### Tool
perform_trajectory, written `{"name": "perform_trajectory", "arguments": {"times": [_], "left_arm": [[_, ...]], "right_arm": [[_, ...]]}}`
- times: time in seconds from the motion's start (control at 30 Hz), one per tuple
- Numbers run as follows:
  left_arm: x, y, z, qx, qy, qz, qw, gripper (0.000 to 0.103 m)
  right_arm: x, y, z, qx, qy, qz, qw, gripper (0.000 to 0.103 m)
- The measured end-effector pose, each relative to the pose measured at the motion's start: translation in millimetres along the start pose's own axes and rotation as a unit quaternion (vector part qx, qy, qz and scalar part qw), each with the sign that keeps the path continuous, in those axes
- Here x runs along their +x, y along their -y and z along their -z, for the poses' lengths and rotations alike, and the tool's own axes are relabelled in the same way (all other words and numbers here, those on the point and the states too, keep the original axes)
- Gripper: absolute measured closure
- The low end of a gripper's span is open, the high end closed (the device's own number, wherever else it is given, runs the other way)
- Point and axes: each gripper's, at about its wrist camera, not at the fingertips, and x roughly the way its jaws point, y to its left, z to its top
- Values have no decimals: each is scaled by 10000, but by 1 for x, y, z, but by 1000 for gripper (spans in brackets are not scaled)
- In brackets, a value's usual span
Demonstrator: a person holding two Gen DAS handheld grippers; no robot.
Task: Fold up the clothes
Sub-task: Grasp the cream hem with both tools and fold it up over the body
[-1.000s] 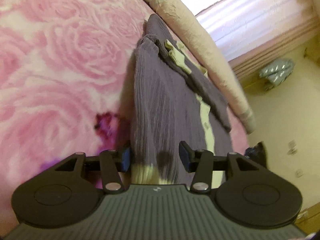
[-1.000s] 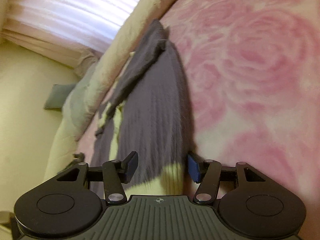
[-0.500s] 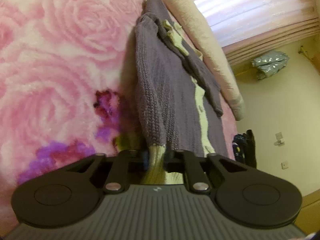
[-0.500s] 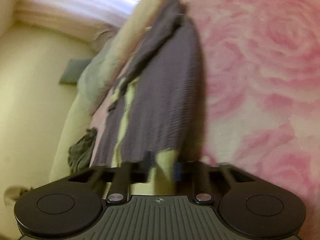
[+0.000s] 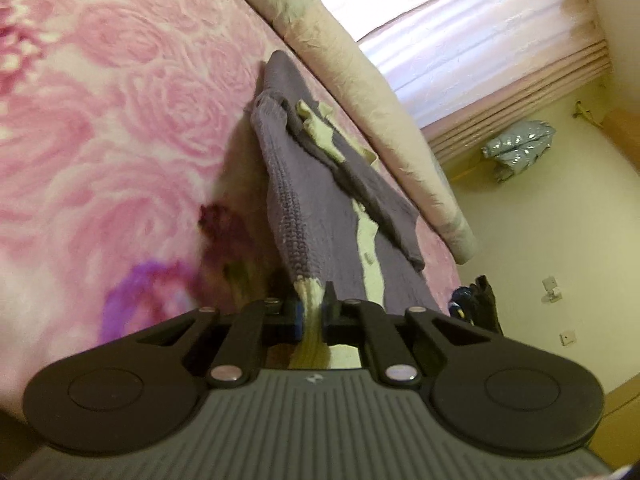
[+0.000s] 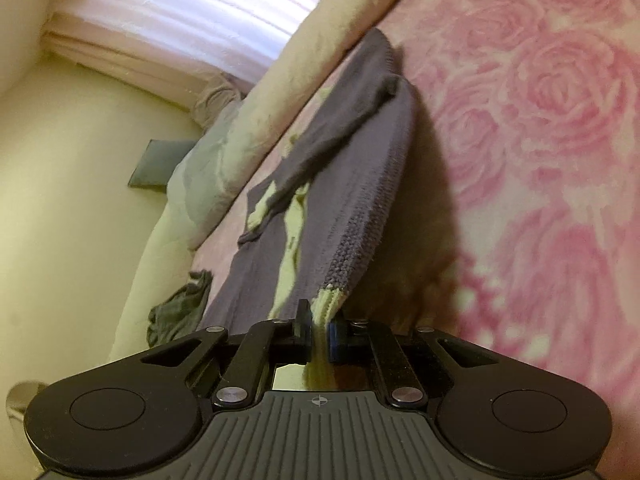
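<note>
Left wrist view: on the left spreads a pink rose-patterned blanket (image 5: 100, 128) covering the bed, with a purple flower patch near the gripper. At centre the left gripper (image 5: 311, 314) has its jaws pressed nearly together on the cream ribbed hem of a purple knit sweater (image 5: 320, 216), and the pinched edge rises off the blanket, casting a shadow to its left. The sweater stretches away from the gripper along the bed, a cream strip running down it and a sleeve folded across its upper part. Just beyond it lies a long cream bolster (image 5: 360, 80) along the bed's edge. To the right are striped curtains (image 5: 460, 20), a pale floor and a silvery bag (image 5: 518, 148).

Right wrist view: on the left is pale floor, a dark grey mat (image 6: 160, 162) and a crumpled dark green cloth (image 6: 180, 312) at the bed's edge. The cream bolster (image 6: 304, 64) runs diagonally beside the sweater (image 6: 360, 184). At centre the right gripper (image 6: 319, 326) is closed to a narrow gap on another part of the cream hem, that corner also raised above the blanket (image 6: 540, 120), which fills the right side.
</note>
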Motion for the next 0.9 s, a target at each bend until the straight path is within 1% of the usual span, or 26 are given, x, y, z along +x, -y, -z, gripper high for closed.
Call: {"name": "perform_trajectory", "arguments": {"times": [0.13,0.23,0.33,0.4,0.5,0.57,0.67,0.8,0.9], "left_arm": [[-53,3,30,62,-90,72,9999,98],[-100,4,55,49,-169,112,9998,98],[-138,5,77,-16,-238,119,9996,98],[-152,3,85,-105,-272,83,9995,98],[-162,2,86,-185,-278,113,9994,98],[-160,7,78,-147,-227,253,9993,98],[-152,19,61,-111,-130,512,9985,97],[-126,31,17,-118,-30,797,9967,97],[-89,39,-31,-104,12,1000,9949,96]], "right_arm": [[-32,-16,39,24,-7,-119,9999,97],[-60,-27,80,46,-76,-240,9997,97],[-80,-39,119,145,-157,-295,9993,97],[-90,-42,141,283,-201,-323,9989,97],[-95,-42,156,488,-259,-277,9981,97],[-95,-44,152,486,-265,-292,9980,97],[-93,-59,129,245,-181,-424,9986,97],[-80,-83,76,-133,-67,-614,9980,97],[-44,-82,26,24,171,-450,9988,97]]}}
